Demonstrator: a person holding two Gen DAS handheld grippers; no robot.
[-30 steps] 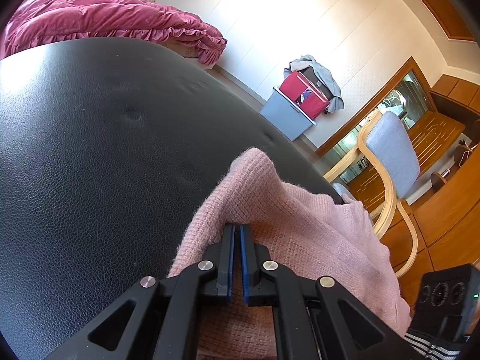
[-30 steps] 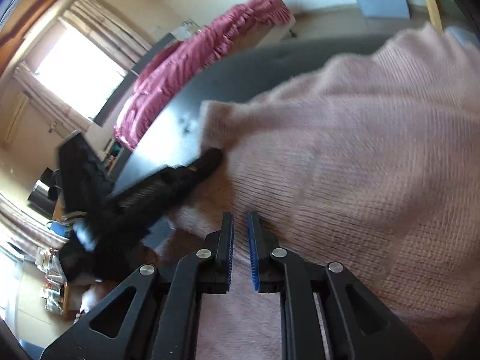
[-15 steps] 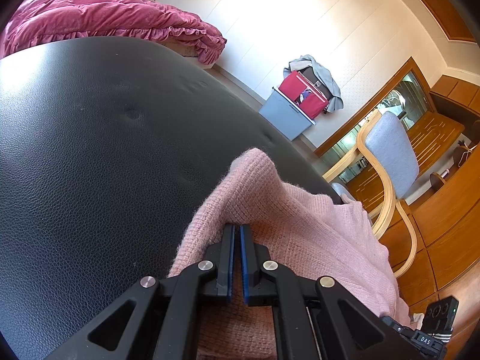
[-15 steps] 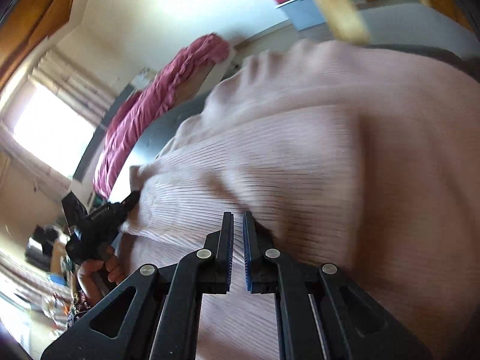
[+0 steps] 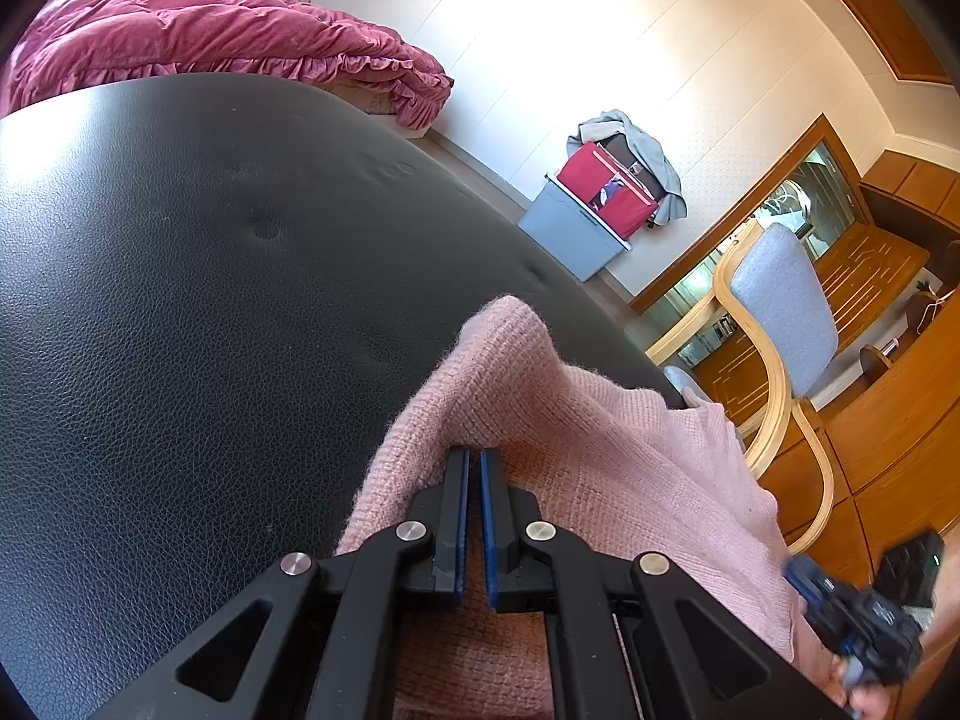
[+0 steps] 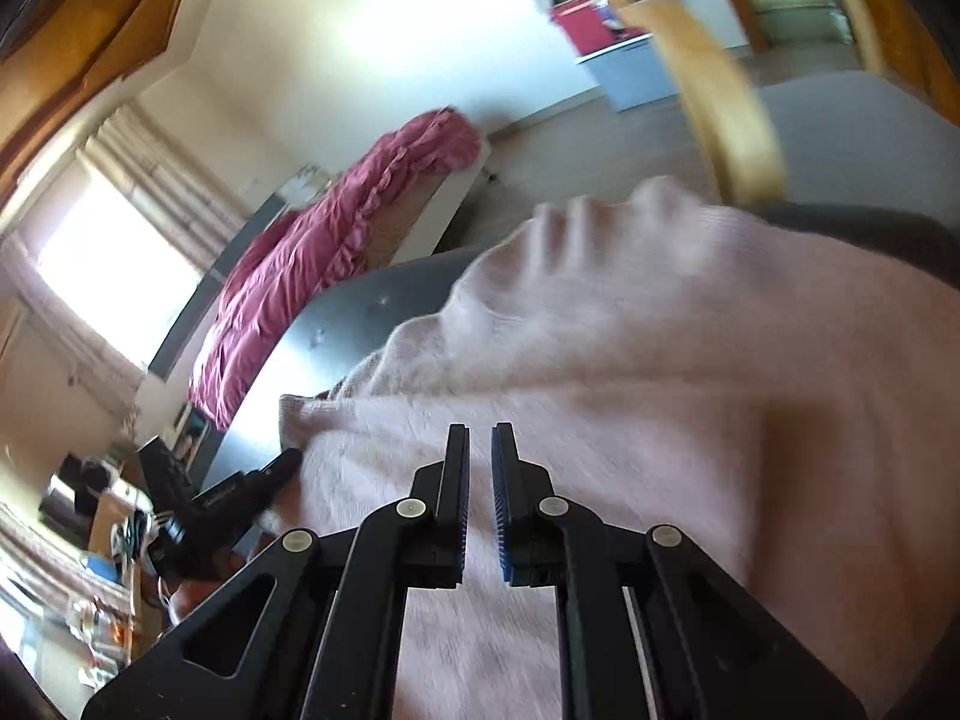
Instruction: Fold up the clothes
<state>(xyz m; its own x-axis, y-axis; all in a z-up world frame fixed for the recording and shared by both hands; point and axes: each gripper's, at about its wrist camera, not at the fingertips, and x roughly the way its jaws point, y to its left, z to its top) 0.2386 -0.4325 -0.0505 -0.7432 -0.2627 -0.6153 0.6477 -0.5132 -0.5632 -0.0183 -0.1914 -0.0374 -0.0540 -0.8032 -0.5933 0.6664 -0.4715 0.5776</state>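
A pink knitted sweater [image 5: 600,450] lies on a black leather surface [image 5: 180,300]. My left gripper [image 5: 473,459] is shut on a fold of the sweater near its raised edge. In the right wrist view the sweater [image 6: 660,360] fills the middle, blurred by motion. My right gripper [image 6: 479,438] hovers just above the sweater with its jaws a narrow gap apart and nothing between them. The left gripper [image 6: 282,462] shows at the sweater's left edge in the right wrist view. The right gripper [image 5: 852,624] shows at the sweater's lower right in the left wrist view.
A wooden chair with a grey seat [image 5: 774,312] stands close by the surface's right edge. A bed with a red quilt [image 5: 210,42] lies behind. A grey bin with a red bag and clothes [image 5: 600,204] stands by the wall. Wooden cabinets [image 5: 888,432] are at right.
My right gripper has swept along the sweater away from the left gripper and opened slightly. The left gripper has held still on its fold.
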